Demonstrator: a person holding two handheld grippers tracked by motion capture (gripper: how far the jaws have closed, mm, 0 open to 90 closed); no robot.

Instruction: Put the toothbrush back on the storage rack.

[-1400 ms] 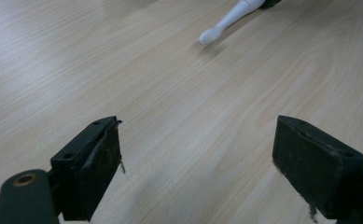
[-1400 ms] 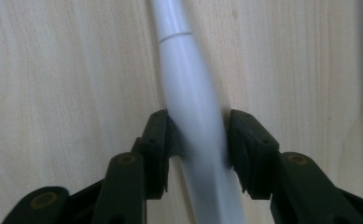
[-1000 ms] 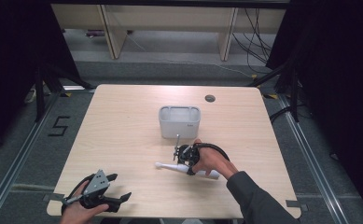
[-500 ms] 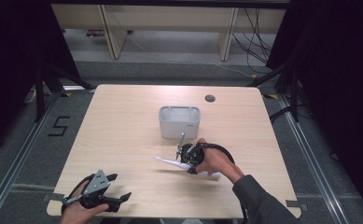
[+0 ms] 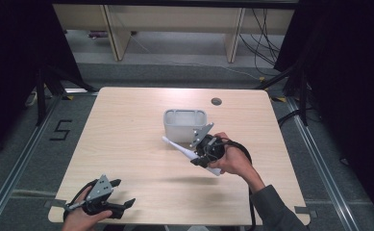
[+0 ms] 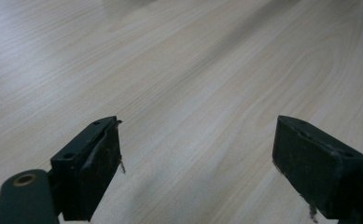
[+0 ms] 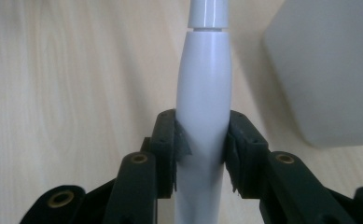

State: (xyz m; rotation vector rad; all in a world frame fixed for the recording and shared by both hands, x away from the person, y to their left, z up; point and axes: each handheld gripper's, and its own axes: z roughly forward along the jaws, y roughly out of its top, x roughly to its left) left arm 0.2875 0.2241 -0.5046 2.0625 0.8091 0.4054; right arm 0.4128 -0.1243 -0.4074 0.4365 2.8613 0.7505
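Between the right gripper's (image 7: 202, 149) black jaws sits a white electric toothbrush handle (image 7: 203, 93), clamped around its thick middle. A second ago it lay flat on the wooden table (image 5: 127, 144) under that gripper; now its slim end (image 5: 171, 142) is raised and angled toward the grey rectangular bin (image 5: 185, 124) just ahead and to one side. The pickup looks done, so dropping it into the bin seems next. The left gripper (image 5: 119, 195), jaws wide and empty, rests well apart at the near table edge.
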